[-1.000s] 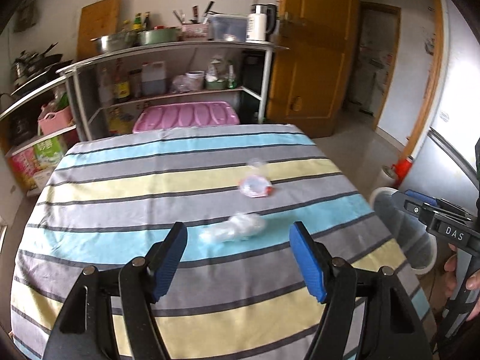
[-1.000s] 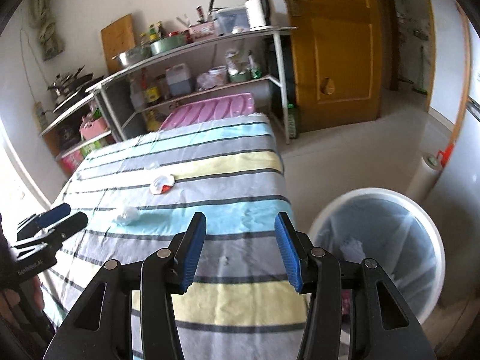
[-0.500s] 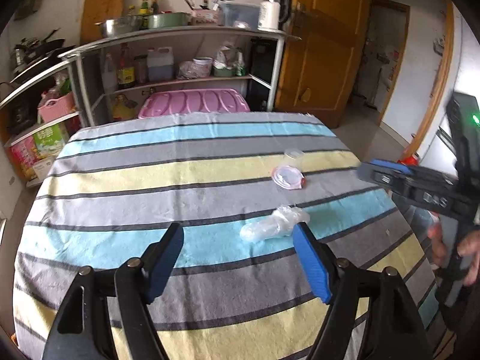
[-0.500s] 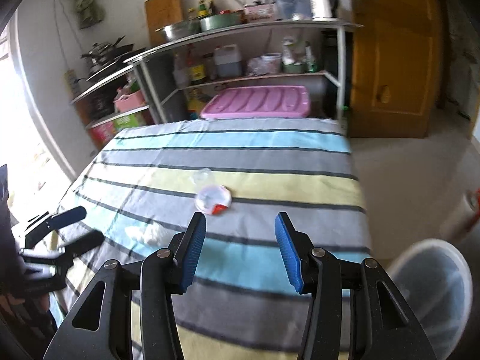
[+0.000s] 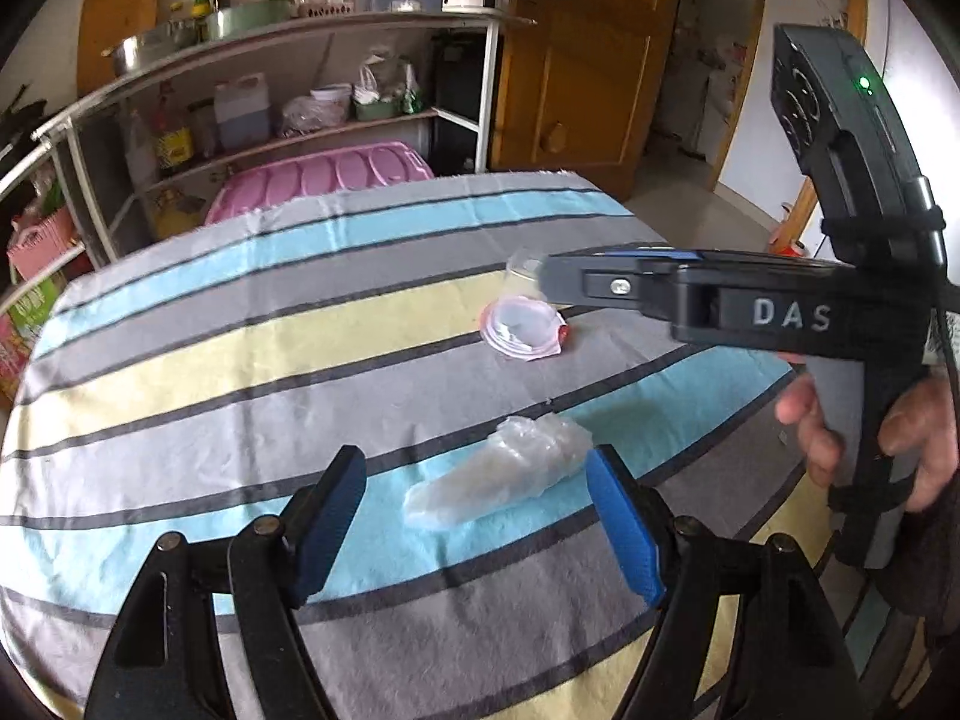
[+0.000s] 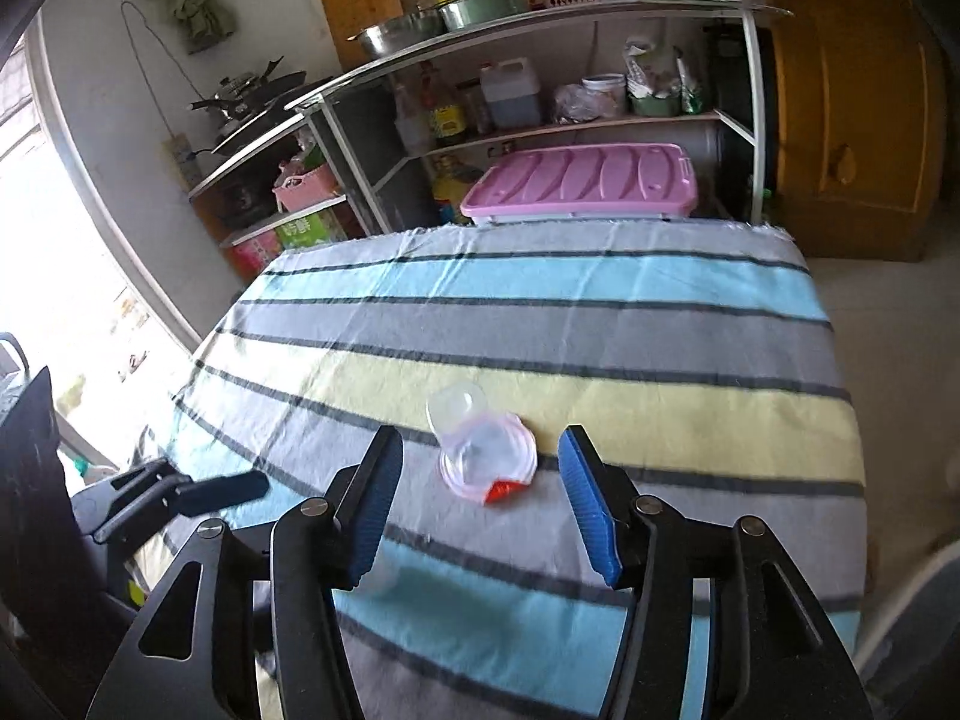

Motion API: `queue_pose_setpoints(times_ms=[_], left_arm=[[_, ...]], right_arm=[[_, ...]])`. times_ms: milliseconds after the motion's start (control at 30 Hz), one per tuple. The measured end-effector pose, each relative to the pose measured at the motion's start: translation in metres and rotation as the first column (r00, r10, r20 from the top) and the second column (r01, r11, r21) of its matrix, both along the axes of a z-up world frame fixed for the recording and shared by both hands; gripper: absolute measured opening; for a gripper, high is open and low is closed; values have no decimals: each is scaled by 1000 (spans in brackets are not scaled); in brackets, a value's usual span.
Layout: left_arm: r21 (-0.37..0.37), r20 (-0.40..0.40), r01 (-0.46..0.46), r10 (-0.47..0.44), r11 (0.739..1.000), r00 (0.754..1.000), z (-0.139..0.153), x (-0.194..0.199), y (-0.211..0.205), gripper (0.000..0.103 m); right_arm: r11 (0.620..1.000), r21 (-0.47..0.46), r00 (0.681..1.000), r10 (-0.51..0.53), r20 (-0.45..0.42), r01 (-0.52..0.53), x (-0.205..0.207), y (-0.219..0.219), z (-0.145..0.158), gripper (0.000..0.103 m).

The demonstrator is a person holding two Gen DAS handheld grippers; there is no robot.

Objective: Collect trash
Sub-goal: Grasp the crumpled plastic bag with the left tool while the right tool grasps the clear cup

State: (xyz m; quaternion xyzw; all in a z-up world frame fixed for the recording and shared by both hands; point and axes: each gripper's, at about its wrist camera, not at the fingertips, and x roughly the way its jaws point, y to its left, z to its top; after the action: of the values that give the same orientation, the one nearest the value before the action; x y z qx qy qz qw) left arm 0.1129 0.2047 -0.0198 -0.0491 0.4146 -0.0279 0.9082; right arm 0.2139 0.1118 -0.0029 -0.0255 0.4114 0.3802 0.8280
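Note:
A crumpled clear plastic bag (image 5: 498, 480) lies on the striped tablecloth (image 5: 240, 360), between the open fingers of my left gripper (image 5: 477, 516), which is just above it. A clear plastic cup (image 6: 457, 405) and a peeled pink-rimmed lid with a red tab (image 6: 489, 462) lie mid-table; they also show in the left wrist view, the lid (image 5: 522, 330) in front of the cup (image 5: 523, 273). My right gripper (image 6: 480, 492) is open, with the lid between its fingers. It shows from the side in the left wrist view (image 5: 576, 288).
Metal shelves (image 6: 540, 60) with pots, bottles and jars stand behind the table. A pink-lidded storage box (image 6: 582, 180) sits at the table's far edge. A wooden door (image 5: 588, 60) is at the back right. The tablecloth's right edge (image 6: 852, 450) drops to the floor.
Both grippers moved in over the table. The left closed on the plastic bag, now between its fingers. The right swung left from the white bin to the lid and cup.

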Motion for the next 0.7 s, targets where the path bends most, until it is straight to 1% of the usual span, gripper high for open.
queue_pose_setpoints(times_ms=[67,167,233,333,467,500,533,567,600,633,667,700], left_arm=[[-25,-5,-1,1,1000,1000,-3,4,1,78],[-4,-12,1,-1,1000,1000,-8,7,-2,78],[-30,-21,8,-9,1000,1000,-11,8,-1,77],[-31,-28,8,-9,999,1000,-14,8,-2,77],[-38,-20,13,-14,999,1000,-13,6,-2,70],[-40,-21,13,-14,999,1000,-13,6,-2,67],[-40,-21,12,-12,999,1000,-13,6,-1,66],[-40,-20,11,-12,999,1000,-12,5,-1,62],[-43,-19,14,-15,999,1000,-12,5,-1,57],[-44,-20,16,-17,999,1000,-12,5,-1,54],[-42,-21,14,-15,999,1000,-12,5,-1,51],[-41,-20,15,-16,999,1000,-12,5,-1,47]], right_arm=[[1000,-10,1000,12,1,-12,3,5,-3,56],[999,-24,1000,28,-1,-28,7,13,-8,56],[998,-48,1000,29,12,-29,7,17,-8,56],[997,-61,999,40,14,-39,8,22,-11,56],[998,-51,1000,23,-3,-23,12,22,-14,56],[999,-49,1000,20,-2,-20,12,22,-15,55],[999,-49,1000,22,-2,-22,12,22,-15,50],[998,-49,1000,26,-3,-26,12,22,-15,44],[998,-51,1000,27,2,-27,11,23,-15,41],[998,-54,1000,25,8,-24,10,23,-14,35],[998,-57,1000,23,12,-22,10,23,-15,32],[998,-54,1000,25,10,-24,9,23,-15,32]])
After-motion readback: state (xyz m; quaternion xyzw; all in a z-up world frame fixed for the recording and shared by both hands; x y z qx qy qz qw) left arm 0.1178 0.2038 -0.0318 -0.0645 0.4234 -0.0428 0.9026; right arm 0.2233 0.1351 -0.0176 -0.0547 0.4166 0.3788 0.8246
